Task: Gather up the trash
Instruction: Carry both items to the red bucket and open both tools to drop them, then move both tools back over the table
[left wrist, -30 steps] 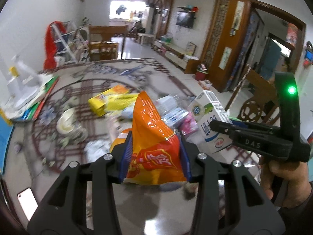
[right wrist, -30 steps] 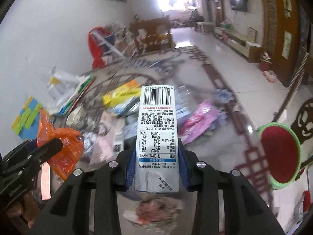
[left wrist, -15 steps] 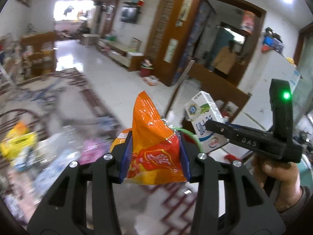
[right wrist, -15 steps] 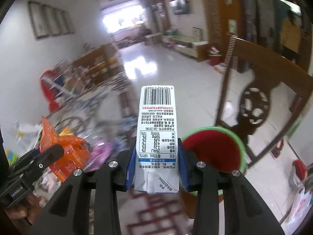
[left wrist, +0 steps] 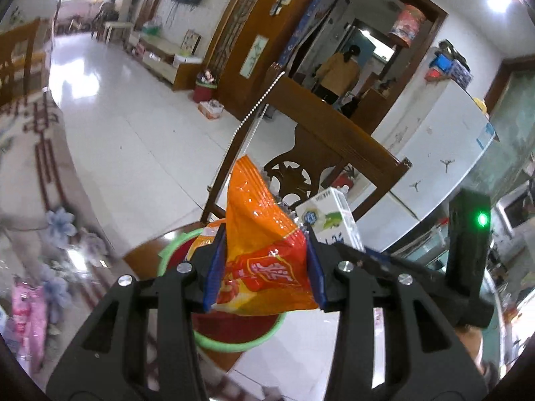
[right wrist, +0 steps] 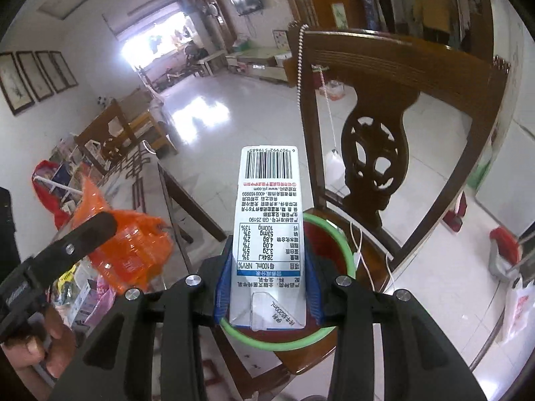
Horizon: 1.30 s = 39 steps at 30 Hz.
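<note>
The left gripper (left wrist: 264, 274) pinches an orange snack wrapper (left wrist: 259, 247) and the right gripper (right wrist: 267, 287) clamps a milk carton (right wrist: 269, 234), both at frame centre above the green-rimmed bin (right wrist: 329, 329), so release likely follows.

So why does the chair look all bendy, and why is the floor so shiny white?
Right wrist view: the fisheye lens curves the wooden chair; window light glares off the floor. Left wrist view: table edge is blurred, orange snack bag stays sharp.
</note>
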Tool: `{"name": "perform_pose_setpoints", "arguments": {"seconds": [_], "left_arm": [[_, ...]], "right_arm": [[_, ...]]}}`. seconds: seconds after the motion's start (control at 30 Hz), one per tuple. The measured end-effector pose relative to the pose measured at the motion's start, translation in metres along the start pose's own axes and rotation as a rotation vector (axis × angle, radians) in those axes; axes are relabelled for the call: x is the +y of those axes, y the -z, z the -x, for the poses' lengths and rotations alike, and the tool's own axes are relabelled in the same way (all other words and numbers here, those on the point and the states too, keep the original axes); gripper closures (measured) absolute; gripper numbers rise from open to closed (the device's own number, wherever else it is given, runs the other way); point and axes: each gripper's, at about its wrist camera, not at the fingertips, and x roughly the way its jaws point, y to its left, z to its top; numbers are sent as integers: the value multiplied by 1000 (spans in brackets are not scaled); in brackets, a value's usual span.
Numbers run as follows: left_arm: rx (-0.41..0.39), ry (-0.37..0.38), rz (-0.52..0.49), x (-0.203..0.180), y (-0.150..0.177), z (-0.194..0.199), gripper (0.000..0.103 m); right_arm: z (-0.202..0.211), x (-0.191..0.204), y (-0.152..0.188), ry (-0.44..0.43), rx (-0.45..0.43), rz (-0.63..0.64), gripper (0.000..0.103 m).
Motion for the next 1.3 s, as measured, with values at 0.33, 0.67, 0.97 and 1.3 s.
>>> {"name": "perform_pose_setpoints", "arguments": {"seconds": [0.33, 0.67, 0.97, 1.3], "left_arm": [[24, 46, 96, 14, -15, -25, 60], [-16, 95, 218, 37, -18, -14, 19], [-72, -4, 230, 61, -6, 38, 5], [-71, -194, 186, 85, 38, 128, 5]], "right_arm": [[-10, 2, -6, -3, 9, -10, 67], [-12, 12, -6, -11, 11, 5, 39], [-8, 25, -6, -14, -31, 37, 15], [0, 88, 9, -22, -61, 143, 7]]}}
